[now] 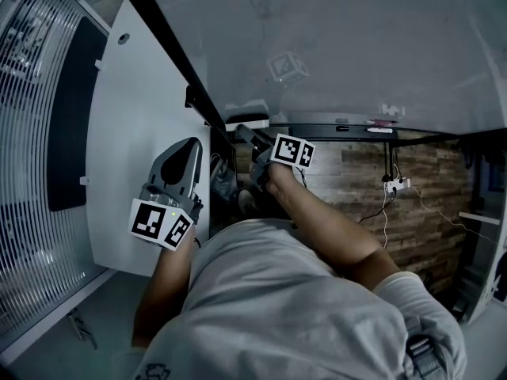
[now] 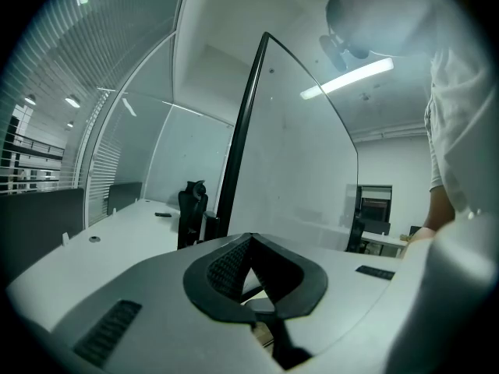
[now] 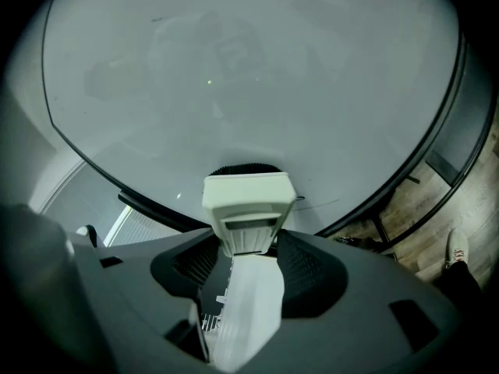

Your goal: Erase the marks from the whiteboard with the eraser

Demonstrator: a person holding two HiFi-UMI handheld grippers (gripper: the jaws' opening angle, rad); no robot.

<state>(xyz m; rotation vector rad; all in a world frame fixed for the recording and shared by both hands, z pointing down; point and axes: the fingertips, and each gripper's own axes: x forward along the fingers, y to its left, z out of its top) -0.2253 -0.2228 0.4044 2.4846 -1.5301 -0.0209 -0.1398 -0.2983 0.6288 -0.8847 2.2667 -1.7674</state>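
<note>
The whiteboard (image 1: 356, 46) fills the upper right of the head view, inside a black frame. My right gripper (image 1: 252, 138) is shut on a white eraser (image 3: 248, 207) and holds it against the lower left of the board (image 3: 257, 76). To the right of the eraser a faint thin line (image 3: 320, 203) shows on the board. My left gripper (image 1: 179, 167) hangs over the white desk to the left of the board's edge. In the left gripper view this gripper (image 2: 249, 241) has its jaws shut with nothing between them, and the board (image 2: 296, 162) stands edge-on ahead.
A white desk (image 1: 127, 133) runs along the left, with slatted blinds (image 1: 24, 93) beyond it. The board's tray (image 1: 341, 127) carries small items. Below it lie a wooden floor (image 1: 428, 188) and a power strip (image 1: 394, 184). A black office chair (image 2: 191, 209) stands by the desk.
</note>
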